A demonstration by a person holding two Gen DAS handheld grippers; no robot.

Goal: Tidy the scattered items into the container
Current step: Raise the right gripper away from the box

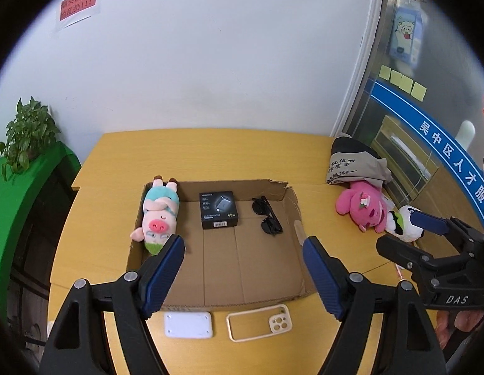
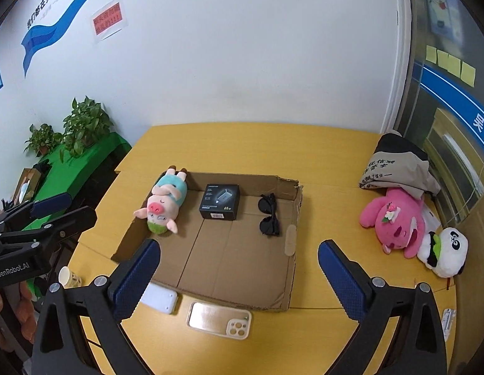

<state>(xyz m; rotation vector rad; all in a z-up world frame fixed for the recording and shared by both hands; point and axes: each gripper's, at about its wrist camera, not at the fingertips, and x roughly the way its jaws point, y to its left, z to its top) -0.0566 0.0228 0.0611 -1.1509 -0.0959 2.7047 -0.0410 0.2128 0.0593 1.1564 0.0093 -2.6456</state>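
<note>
A shallow cardboard box (image 1: 242,293) (image 2: 291,281) lies on the yellow table. In it lie a pig plush (image 1: 159,215) (image 2: 163,206), a black charger box (image 1: 218,209) (image 2: 220,201) and black sunglasses (image 1: 266,215) (image 2: 268,215). In front of the box lie a white pad (image 1: 188,325) (image 2: 159,300) and a cream phone case (image 1: 260,322) (image 2: 220,315). A pink plush (image 1: 363,207) (image 2: 398,222) and a panda plush (image 1: 404,223) (image 2: 445,250) lie at the right. My left gripper (image 1: 242,276) and right gripper (image 2: 238,278) are open and empty above the box's near edge.
A folded grey bag (image 1: 354,162) (image 2: 395,165) lies behind the pink plush. A green-covered stand with potted plants (image 1: 26,134) (image 2: 82,125) is at the left. A paper cup (image 2: 65,276) stands below the table's left edge. A glass wall is at the right.
</note>
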